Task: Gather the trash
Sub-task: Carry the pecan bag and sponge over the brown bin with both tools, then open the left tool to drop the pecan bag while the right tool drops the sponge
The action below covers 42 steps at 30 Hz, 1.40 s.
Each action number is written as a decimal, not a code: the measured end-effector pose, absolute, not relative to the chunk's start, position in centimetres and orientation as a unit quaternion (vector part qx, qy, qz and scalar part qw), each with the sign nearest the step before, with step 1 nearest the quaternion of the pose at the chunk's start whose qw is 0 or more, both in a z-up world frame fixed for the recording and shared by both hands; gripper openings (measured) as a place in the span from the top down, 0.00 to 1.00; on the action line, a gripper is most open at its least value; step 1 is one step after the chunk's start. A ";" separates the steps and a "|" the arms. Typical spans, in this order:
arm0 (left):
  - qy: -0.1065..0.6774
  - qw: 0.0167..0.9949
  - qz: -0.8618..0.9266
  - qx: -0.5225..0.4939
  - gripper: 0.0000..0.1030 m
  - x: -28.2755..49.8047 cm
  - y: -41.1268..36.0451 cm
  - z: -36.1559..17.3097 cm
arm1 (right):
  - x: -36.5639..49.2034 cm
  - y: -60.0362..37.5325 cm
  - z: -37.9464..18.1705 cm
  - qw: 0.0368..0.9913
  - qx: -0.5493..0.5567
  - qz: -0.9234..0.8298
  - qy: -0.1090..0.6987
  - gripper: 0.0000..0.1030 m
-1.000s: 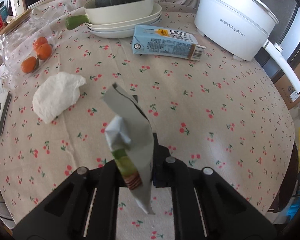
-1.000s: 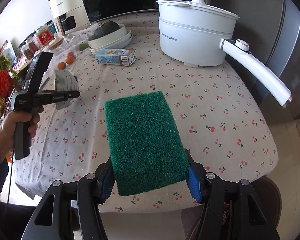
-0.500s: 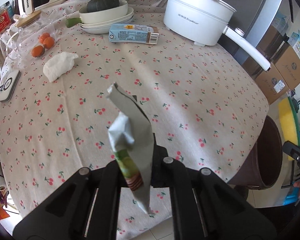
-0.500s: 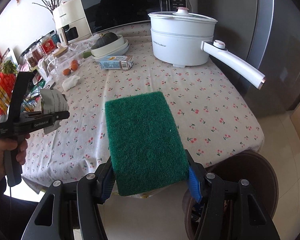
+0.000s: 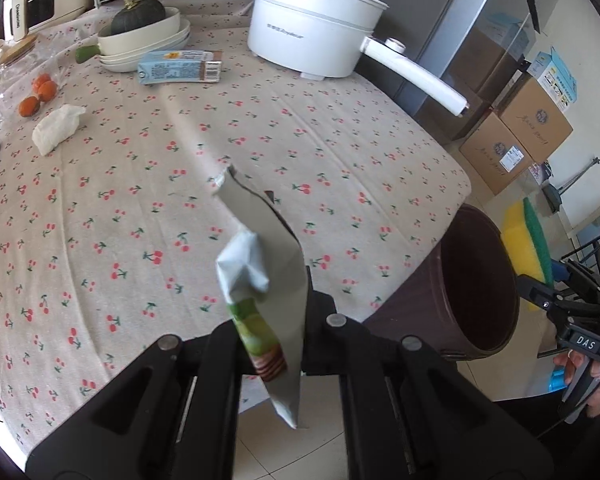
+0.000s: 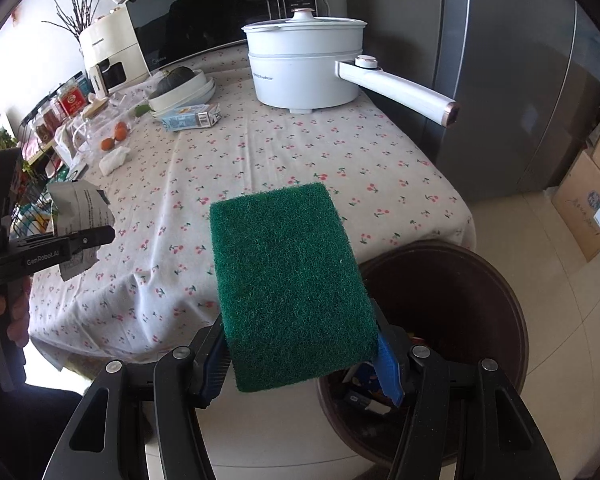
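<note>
A torn wrapper (image 5: 268, 280) was clamped in the left gripper (image 5: 274, 332), a sponge (image 6: 288, 280) in the right gripper (image 6: 300, 354). Each was best carried fully above the bin (image 6: 500, 300) before being released.

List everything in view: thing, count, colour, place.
snack wrapper: 1, grey and green, in left gripper
sponge: 1, green and yellow, in right gripper
trash bin: 1, brown, floor beside table
tissue: 1, white, table left
carton: 1, light blue, lying by dishes
electric pot: 1, white, table rear
squash: 1, dark green, in stacked white dishes
oranges: 3, orange, table left
boxes: 2, cardboard, floor
left gripper: black, shut
right gripper: black, shut
</note>
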<state>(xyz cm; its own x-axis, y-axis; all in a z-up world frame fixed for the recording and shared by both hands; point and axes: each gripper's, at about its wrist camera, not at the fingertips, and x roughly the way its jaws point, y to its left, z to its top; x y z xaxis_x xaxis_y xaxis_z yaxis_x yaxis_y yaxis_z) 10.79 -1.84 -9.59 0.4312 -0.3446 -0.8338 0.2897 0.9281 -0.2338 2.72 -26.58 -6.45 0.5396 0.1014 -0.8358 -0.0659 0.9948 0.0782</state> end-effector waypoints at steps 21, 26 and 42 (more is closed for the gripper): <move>0.519 0.780 -0.349 0.031 0.93 7.9 -19.6 -12.2 | -2.5 -38.4 -10.1 0.853 0.074 -0.052 0.513 0.40; 0.520 0.764 -0.378 0.052 0.93 7.0 -23.1 -13.2 | -3.6 -40.4 -10.7 0.847 0.088 -0.068 0.520 0.40; 0.515 0.793 -0.320 0.056 0.14 8.0 -22.2 -13.7 | -4.5 -42.5 -11.3 0.838 0.099 -0.087 0.529 0.40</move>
<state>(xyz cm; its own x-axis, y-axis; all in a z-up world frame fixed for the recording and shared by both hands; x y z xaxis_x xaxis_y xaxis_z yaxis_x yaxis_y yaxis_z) 8.02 -22.18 -13.66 0.2646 -0.4490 -0.8535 0.5648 0.7895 -0.2402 -4.53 -42.45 -11.32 0.4243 -0.0402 -0.9046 0.2509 0.9651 0.0748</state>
